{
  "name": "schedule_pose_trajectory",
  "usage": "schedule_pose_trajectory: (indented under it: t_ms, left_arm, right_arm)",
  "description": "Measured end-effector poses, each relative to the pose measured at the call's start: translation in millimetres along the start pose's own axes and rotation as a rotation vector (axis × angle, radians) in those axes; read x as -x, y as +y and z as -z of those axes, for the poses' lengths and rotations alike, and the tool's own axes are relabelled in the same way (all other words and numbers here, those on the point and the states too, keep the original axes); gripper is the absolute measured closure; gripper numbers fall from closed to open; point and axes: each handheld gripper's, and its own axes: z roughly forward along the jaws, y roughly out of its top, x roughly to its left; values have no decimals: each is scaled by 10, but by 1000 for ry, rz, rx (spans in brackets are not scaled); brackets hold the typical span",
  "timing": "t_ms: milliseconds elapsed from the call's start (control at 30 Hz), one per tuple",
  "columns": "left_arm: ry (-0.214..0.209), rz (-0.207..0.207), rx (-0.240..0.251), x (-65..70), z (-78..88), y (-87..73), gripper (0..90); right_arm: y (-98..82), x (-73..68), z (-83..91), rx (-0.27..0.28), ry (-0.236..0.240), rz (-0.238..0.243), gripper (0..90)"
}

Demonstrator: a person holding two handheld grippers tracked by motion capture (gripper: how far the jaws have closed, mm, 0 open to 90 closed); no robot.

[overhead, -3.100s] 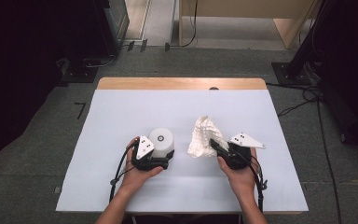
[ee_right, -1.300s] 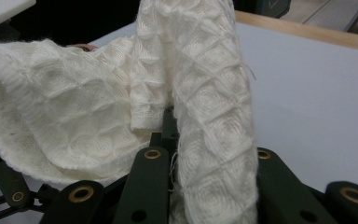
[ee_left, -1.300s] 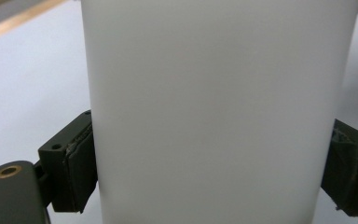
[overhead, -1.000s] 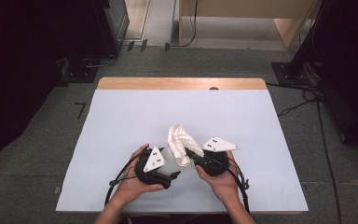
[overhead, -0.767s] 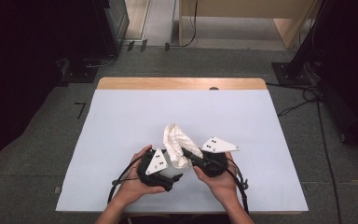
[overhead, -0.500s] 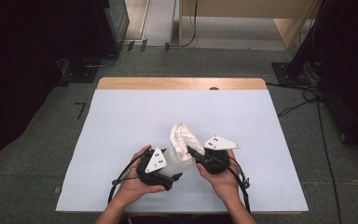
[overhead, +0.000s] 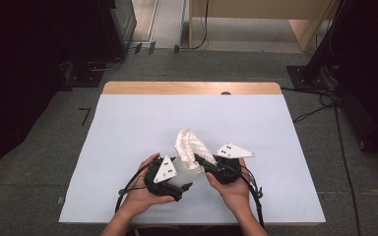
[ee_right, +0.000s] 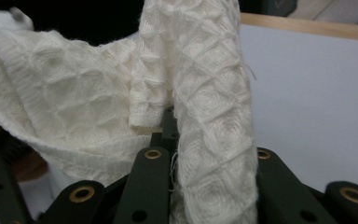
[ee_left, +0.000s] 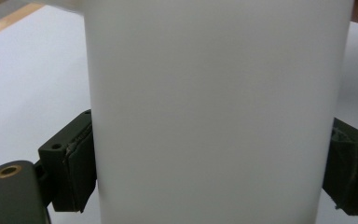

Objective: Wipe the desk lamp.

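High view: pale blue table [overhead: 128, 128] with a wood strip at the far edge, grey floor, dark gear all around. Left gripper [overhead: 177, 188] clamps a white cup [ee_left: 214, 112], pads tight on both sides. Right gripper [overhead: 200, 158] pinches a waffle cloth [overhead: 189, 147], held up just above the cup.

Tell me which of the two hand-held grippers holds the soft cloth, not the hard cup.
The right hand-held gripper holds it: its jaws are shut on the white waffle cloth. The left hand-held gripper clamps the smooth white cup instead.
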Motion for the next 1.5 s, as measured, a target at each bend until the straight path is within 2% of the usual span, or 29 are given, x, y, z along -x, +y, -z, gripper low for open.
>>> schedule_pose_trajectory:
  t_ms: [100,167,200,267,300,333,367,400,467,533,567,600,667,700,767,800,867,900,967,1033,1067,1100,1133,1200,1300,1400,1500]
  left_arm:
    - [-18,58,12,-63,4,-17,84]
    - [-31,81,14,-93,15,-27,84]
    - [-30,75,14,-91,19,-29,85]
    - [-15,39,15,-43,22,-27,85]
    - [2,-16,17,16,16,-27,85]
    - [15,-44,15,54,12,-23,85]
    - [27,-62,12,85,3,-13,85]
    - [26,-56,7,80,-1,-7,85]
    - [16,-36,8,49,-2,-9,85]
    - [5,-10,9,14,7,-14,85]
    - [-1,11,13,-6,11,-20,85]
    - [-3,21,14,-14,13,-23,85]
    - [-1,36,19,-26,16,-26,84]
    - [10,42,21,-26,19,-31,84]
    - [60,57,35,-32,25,-47,84]
    - [67,68,50,-49,32,-53,84]
    - [77,103,99,-88,63,-63,84]
    - [93,129,149,-117,87,-68,84]
    - [127,170,216,-153,97,-70,84]
    - [168,184,233,-176,65,-70,83]
    - [183,185,223,-184,44,-74,83]
    - [196,183,209,-191,5,-92,83]
    - [205,181,200,-188,-18,-107,83]
    - [211,165,171,-175,-67,-157,83]
    - [221,147,174,-131,-54,-208,82]
    - [215,142,164,-109,-2,-252,80]
    - [197,163,161,-130,58,-298,71]
  right_arm:
    - [-7,10,33,-15,5,8,786]
    - [2,-28,58,-1,32,21,790]
    - [14,-64,70,9,53,25,790]
    - [30,-111,70,23,80,26,790]
    - [32,-119,64,30,87,24,789]
    - [29,-135,45,38,95,9,788]
    - [22,-138,32,43,83,13,787]
    - [10,-134,18,54,63,7,787]
    - [1,-97,4,55,56,-8,786]
    - [-9,-65,-3,26,-12,14,788]
    - [-18,-55,-5,15,-29,15,788]
    - [-32,-21,-4,7,-40,13,788]
    - [-40,26,1,-7,-33,-8,788]
    - [-37,38,6,-15,-31,-8,787]
    - [-33,46,12,-23,-38,-1,784]
    - [-30,60,15,-19,-40,-8,783]
    - [-23,116,45,-2,-45,-54,782]
    - [-21,145,61,6,-50,-69,781]
    - [-15,229,109,18,-69,-98,781]
    - [-16,285,157,23,-145,-64,780]
    - [-21,309,177,11,-217,-10,779]
    - [-31,321,184,1,-260,21,779]
    - [-53,352,191,-17,-323,59,779]
    - [-100,424,187,-49,-396,100,778]
    - [-198,510,123,-103,-438,112,776]
    - [-275,500,12,-152,-395,117,773]
    - [-299,397,-104,-181,-348,140,769]
